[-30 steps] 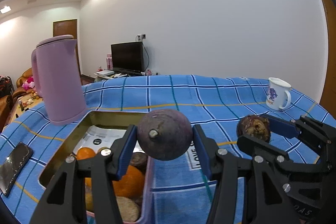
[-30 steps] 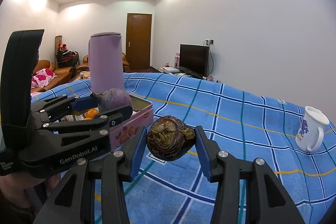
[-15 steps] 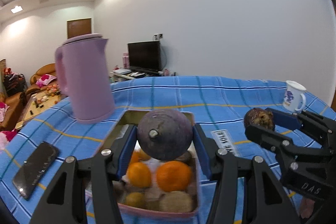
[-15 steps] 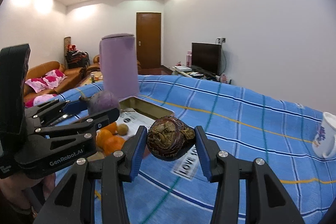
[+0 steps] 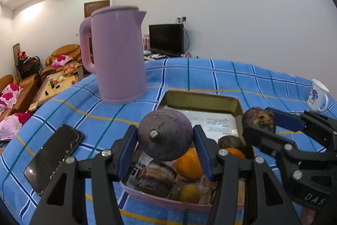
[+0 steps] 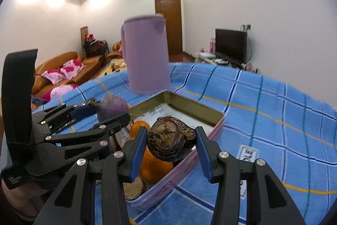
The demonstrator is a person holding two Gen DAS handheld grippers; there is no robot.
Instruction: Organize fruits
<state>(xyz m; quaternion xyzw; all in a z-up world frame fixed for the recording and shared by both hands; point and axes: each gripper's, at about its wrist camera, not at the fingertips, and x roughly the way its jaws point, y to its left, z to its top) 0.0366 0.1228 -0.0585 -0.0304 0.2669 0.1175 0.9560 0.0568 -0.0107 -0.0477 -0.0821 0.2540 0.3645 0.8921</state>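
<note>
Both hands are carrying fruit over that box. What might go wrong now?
The round purple fruit is pinched only at its sides by the left gripper, so it might slip out. The tin already holds oranges, so dropped fruit could bounce out. The two grippers are close and could bump.

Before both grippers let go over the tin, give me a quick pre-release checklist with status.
1. Left gripper clamped on the purple fruit: ok.
2. Right gripper clamped on the brown wrinkled fruit: ok.
3. Both fruits above the open tin: ok for the left; the right one sits near the tin's rim, cannot tell.
4. Free landing spot: near end crowded with oranges; far end shows bare paper: ok.
5. Grippers apart from each other: ok.
6. Phone and kettle outside the drop zone: ok.
</note>
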